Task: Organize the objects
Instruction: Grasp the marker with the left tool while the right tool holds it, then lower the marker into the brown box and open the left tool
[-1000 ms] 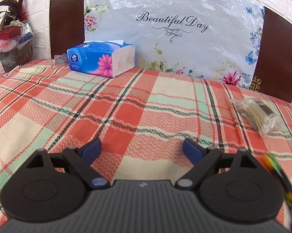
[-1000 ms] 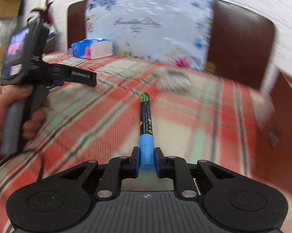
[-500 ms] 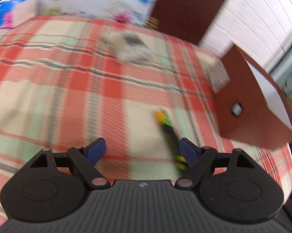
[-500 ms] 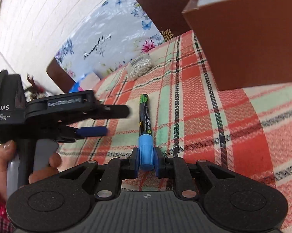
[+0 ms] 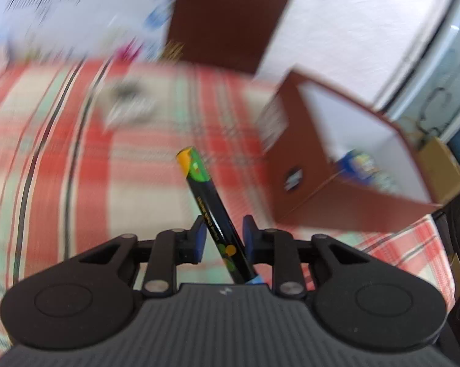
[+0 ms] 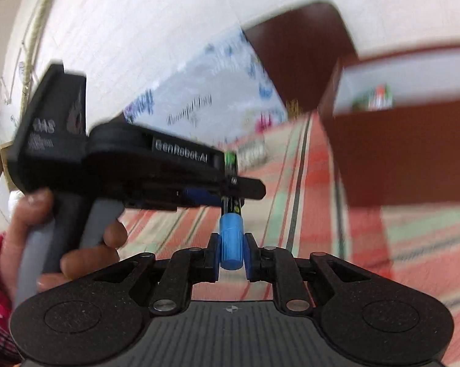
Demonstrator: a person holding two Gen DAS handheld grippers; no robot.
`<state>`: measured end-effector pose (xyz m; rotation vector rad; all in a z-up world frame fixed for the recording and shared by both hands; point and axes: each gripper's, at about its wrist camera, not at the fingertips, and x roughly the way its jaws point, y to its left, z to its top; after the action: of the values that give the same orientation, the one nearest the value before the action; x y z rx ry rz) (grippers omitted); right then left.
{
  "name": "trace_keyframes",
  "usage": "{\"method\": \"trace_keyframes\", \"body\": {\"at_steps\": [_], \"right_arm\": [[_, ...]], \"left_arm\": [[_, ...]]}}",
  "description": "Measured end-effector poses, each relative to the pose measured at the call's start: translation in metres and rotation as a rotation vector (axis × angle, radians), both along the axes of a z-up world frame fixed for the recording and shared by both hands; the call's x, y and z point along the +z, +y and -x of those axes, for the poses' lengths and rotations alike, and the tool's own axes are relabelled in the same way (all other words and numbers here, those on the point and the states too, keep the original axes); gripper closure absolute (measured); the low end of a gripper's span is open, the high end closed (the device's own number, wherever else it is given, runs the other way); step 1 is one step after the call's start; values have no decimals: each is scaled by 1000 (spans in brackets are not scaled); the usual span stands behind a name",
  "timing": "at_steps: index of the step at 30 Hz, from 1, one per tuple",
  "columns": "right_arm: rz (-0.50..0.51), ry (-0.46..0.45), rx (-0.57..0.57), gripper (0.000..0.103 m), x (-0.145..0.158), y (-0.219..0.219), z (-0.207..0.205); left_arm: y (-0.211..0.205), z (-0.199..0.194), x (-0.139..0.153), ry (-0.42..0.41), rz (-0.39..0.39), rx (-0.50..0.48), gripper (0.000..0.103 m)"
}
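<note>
A black marker [image 5: 208, 202] with a blue cap [image 6: 231, 244] and a green and orange end is held in the air above the plaid tablecloth [image 5: 61, 159]. My right gripper [image 6: 231, 253] is shut on the blue cap. From the left, my left gripper [image 5: 223, 238] crosses in front, its jaws closing onto the black barrel, which lies slanted between the blue pads. In the right wrist view that left gripper [image 6: 233, 186] hides the barrel's middle. An open brown box [image 5: 303, 165] stands to the right.
The brown box [image 6: 407, 153] has white inner walls and some colourful items [image 5: 358, 165] inside. A clear pack of cotton swabs [image 5: 129, 107] lies further back on the cloth. A dark chair back [image 5: 227, 15] and a floral sheet stand behind. A hand [image 6: 86, 244] grips the left handle.
The left gripper swung right toward the brown box and closed its wide-open jaws around the marker's barrel. The right gripper kept its hold on the cap and turned toward the box.
</note>
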<state>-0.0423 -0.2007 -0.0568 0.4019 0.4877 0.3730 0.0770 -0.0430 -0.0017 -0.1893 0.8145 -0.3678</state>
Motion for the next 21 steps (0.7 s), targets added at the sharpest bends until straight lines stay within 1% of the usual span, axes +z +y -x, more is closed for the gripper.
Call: {"method": "trace_keyframes", "body": {"at_steps": [2,4,7,9,11,15,16,17,18,19,21], "right_arm": [[4,-50,-44,87,13,-10,3],[-2,-89,-97,87,24,-23,2],[24,-132,-179,87,39,-42,-2],[46,-144,-229,87,43,-53,-7],[40,-134,-273,87,43,-65,-16],[24,-96,-349,85,35,-87,-36],[33,-90,-362,83,33,-88,-41],[58,-103,-378,87,30,-88,-45],[98,-119,-392,87,30,-85,-48],[133,-127,-396,85,31,-82,-49],[164,-145,-395,72,30,-78,-49]], "left_arm": [[-17,0,22,-66,-4,-46,80],[-35,-5,40,-111,-4,-92,80],[-66,-20,55,-144,-12,-141,80],[-87,-31,61,-161,-16,-172,80],[-108,-42,60,-162,-28,-194,80],[-142,-68,46,-157,-78,-228,78],[-149,-74,41,-153,-105,-220,77],[-154,-81,36,-143,-136,-201,76],[-157,-85,31,-134,-168,-176,72],[-157,-87,27,-125,-186,-158,72],[-152,-85,25,-131,-179,-160,71]]}}
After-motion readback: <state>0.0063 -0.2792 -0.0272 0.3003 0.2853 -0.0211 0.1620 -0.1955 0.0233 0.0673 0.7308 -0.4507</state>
